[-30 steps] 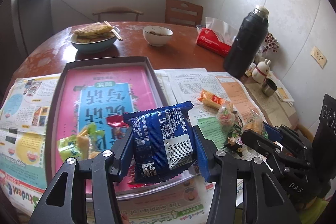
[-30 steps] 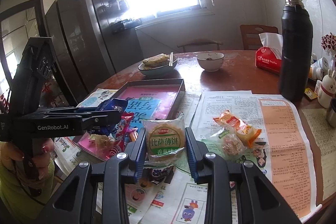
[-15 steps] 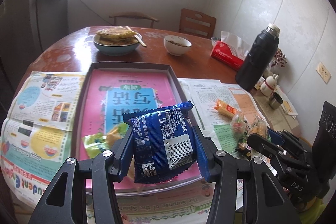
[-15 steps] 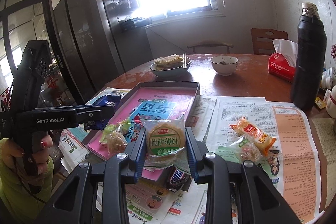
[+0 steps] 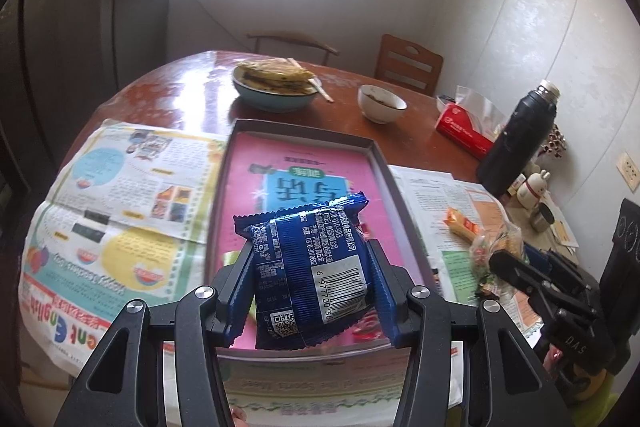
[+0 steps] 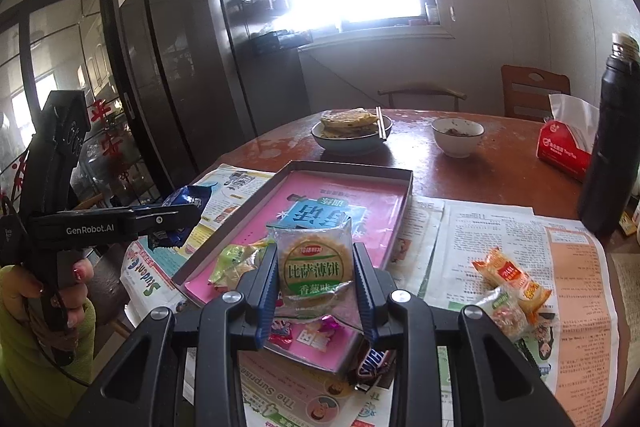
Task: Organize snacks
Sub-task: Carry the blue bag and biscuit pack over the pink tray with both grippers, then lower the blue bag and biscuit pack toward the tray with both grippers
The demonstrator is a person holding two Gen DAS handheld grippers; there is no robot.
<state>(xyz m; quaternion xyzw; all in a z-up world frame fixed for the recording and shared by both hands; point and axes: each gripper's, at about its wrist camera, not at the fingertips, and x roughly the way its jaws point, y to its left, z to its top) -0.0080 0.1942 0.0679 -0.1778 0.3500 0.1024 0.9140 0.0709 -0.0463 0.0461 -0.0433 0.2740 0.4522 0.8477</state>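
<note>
Before you, a round reddish-brown wooden table (image 5: pixel 192 95) carries spread newspapers (image 5: pixel 120 211) and a shallow grey cardboard tray with a pink printed bottom (image 6: pixel 372 207). Your left gripper (image 5: pixel 310 273) pinches a dark blue foil snack packet (image 5: pixel 312 267) above the tray's near end. Your right gripper (image 6: pixel 314 277) clamps a clear-wrapped round cracker pack with a green label (image 6: pixel 314 263), also over the tray's near end.

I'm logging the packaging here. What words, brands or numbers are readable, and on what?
"GenRobot.AI": left gripper body.
"DAS": right gripper body.
"比萨薄饼", "香葱味": cracker packet.
"6 977700 36", partly hidden: blue packet barcode.
"Student", "The Surprise": newspaper.
Tray lettering, tissue pack: unreadable.
</note>
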